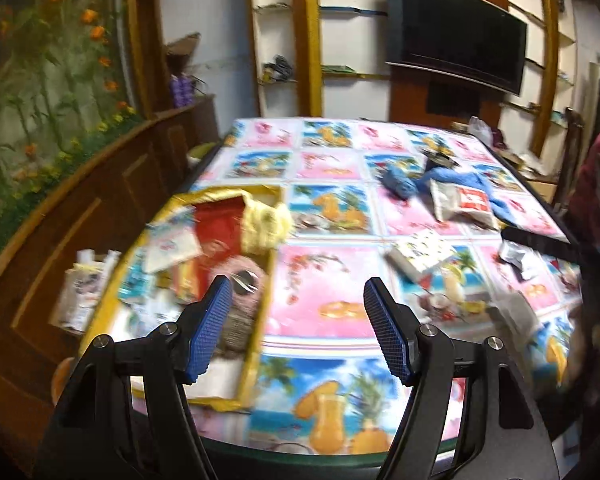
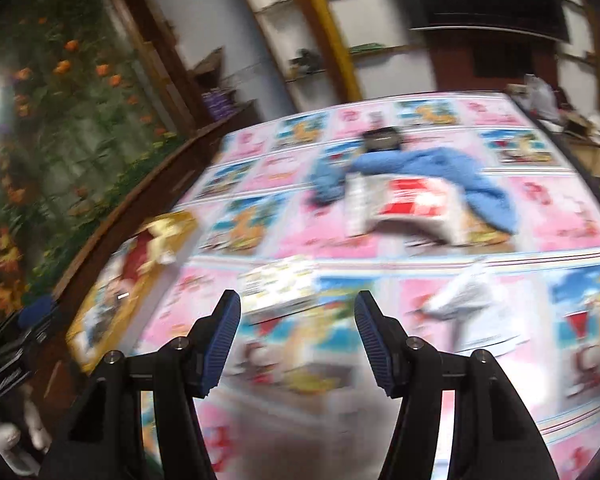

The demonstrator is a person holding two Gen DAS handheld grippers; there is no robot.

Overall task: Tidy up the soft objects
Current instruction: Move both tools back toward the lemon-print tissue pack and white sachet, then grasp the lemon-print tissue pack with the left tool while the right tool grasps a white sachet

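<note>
Left gripper: the left gripper point(image 1: 298, 330), black with blue ribbed pads, stood with its jaws apart and nothing between them, above the near edge of the table.
Gold box: a shallow gold-rimmed cardboard box point(image 1: 256, 354) with a red floor sat at the table's left edge and already held soft things.
Yellow bundle: a fluffy pale-yellow knitted bundle point(image 1: 265, 224) slumped over the box's far right rim; it looked light and squashy, best pinched at its bulk.
Pink piece: a pinkish-grey woolly piece point(image 1: 240, 312) lay in the box just beyond the left pad, limp and likely to sag from any single pinch.
Tablecloth: a glossy pink-and-blue picture-tile tablecloth point(image 1: 320, 280) covered the table and probably let things slide.
Patterned packet: a small white patterned packet point(image 2: 280, 284) lay just ahead of the right gripper; flat, so a hold on one edge seemed wise.
Right gripper: the right gripper point(image 2: 298, 340) was likewise parted and empty, its view smeared.
Blue cloth: a crumpled blue fleecy cloth point(image 2: 452, 168) lay mid-table, far from the box, partly under a white pouch with a red label point(image 2: 400, 204); soft and floppy, to be gathered at a thick fold.
</note>
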